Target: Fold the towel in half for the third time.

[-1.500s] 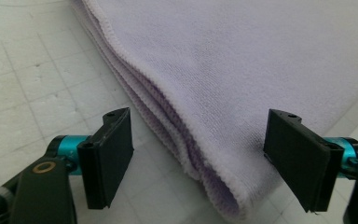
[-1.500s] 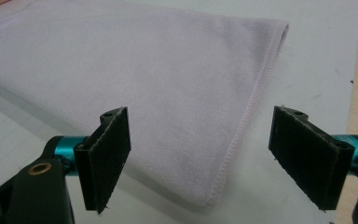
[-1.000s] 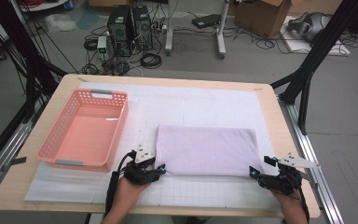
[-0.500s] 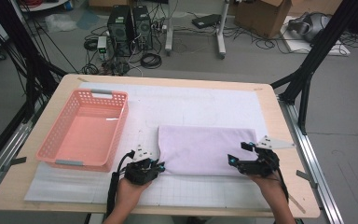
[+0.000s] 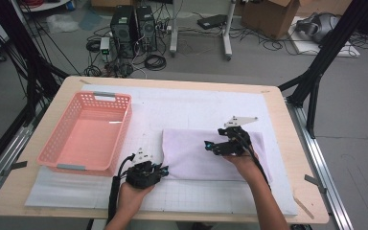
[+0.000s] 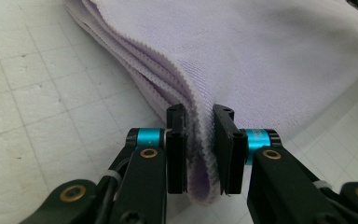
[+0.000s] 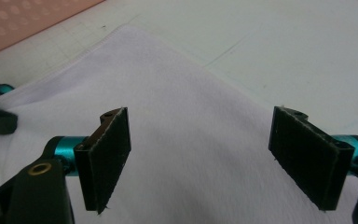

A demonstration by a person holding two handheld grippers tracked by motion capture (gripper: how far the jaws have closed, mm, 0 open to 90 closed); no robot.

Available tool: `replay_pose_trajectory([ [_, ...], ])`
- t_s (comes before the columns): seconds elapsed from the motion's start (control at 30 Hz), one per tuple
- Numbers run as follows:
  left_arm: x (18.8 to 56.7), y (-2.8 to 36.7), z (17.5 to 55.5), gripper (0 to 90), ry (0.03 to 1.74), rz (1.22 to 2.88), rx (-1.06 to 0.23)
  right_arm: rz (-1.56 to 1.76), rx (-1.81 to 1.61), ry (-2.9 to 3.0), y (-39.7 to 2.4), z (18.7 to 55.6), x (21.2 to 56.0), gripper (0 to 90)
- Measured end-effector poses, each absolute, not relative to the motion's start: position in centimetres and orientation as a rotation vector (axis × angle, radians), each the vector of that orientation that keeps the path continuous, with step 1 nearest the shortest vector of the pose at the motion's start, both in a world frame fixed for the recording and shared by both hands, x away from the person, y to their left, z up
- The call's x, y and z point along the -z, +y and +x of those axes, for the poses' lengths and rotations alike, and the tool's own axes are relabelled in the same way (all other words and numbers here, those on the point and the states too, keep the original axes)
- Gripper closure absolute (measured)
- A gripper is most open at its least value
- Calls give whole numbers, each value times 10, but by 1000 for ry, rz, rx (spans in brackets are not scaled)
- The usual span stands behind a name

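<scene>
Left tongs (image 6: 199,154) pinch towel (image 6: 279,60) corner; right tongs (image 7: 214,158) spread.

A wooden table (image 5: 287,143) carries a white gridded mat (image 5: 182,108), pink basket (image 5: 88,134) and lilac towel (image 5: 191,155).

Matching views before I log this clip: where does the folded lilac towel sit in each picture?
High view: folded lilac towel lies right of centre on the white mat, beside the pink basket.
Left gripper view: its layered corner is pinched between the jaws.
Right gripper view: it spreads beneath the open jaws.
Shared landmark: the gridded white mat.
</scene>
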State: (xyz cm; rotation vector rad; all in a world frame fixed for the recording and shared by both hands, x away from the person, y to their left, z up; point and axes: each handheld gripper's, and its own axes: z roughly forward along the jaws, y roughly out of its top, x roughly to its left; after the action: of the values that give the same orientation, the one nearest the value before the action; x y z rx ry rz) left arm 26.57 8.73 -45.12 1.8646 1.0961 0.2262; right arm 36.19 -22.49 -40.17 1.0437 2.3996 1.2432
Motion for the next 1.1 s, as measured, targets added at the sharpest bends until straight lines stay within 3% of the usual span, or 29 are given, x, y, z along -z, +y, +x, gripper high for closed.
replay_pose_trajectory([
  [0.3, 452, 91, 264, 776, 1097, 1854, -200, 979, -1167, 2474, -184, 394, 398, 243],
  [0.67, 453, 94, 262, 786, 1124, 1835, -172, 947, -1038, 2580, -146, 419, 410, 375],
  [0.87, 453, 97, 262, 786, 1137, 1823, -137, 887, -998, 2641, -117, 430, 413, 388],
  [1.1, 454, 100, 261, 785, 1146, 1817, -124, 773, -925, 2739, -84, 437, 424, 504],
])
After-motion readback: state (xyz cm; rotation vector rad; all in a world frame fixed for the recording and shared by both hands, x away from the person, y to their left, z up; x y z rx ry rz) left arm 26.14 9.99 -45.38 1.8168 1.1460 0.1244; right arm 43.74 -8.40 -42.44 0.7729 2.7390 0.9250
